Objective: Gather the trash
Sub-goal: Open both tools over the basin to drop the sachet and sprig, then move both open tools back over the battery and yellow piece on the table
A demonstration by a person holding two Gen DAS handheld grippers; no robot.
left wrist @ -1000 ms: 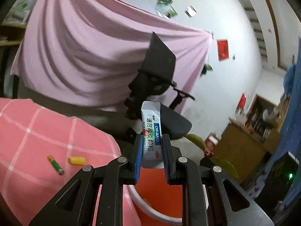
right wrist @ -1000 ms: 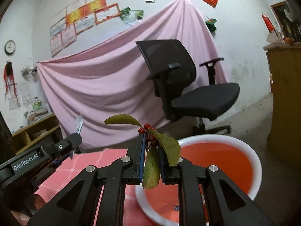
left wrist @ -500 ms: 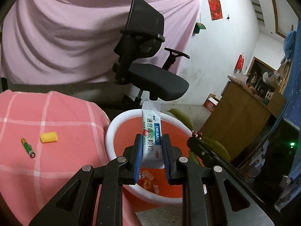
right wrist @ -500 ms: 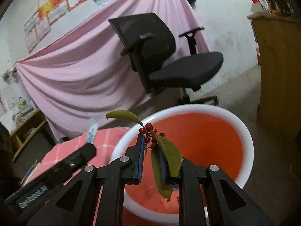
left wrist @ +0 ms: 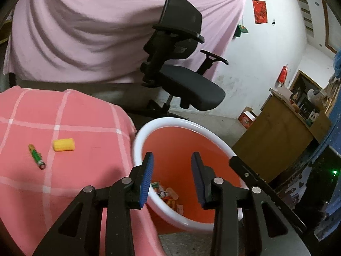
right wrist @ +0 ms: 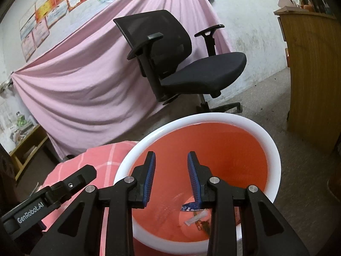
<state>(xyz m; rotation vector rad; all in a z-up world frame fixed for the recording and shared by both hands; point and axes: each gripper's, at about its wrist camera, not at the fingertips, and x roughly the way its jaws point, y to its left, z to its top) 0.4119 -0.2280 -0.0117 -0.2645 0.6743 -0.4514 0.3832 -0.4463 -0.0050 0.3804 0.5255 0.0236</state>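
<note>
Both hand-held grippers, left (left wrist: 172, 179) and right (right wrist: 171, 177), tilt over the bin (right wrist: 270, 149), jaws opening, empty; only the left view shows a battery (left wrist: 36, 156), perhaps.

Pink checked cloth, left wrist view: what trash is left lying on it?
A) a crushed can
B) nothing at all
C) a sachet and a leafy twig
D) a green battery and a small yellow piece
D: a green battery and a small yellow piece lie side by side on the pink checked cloth, beside the bin.
</note>
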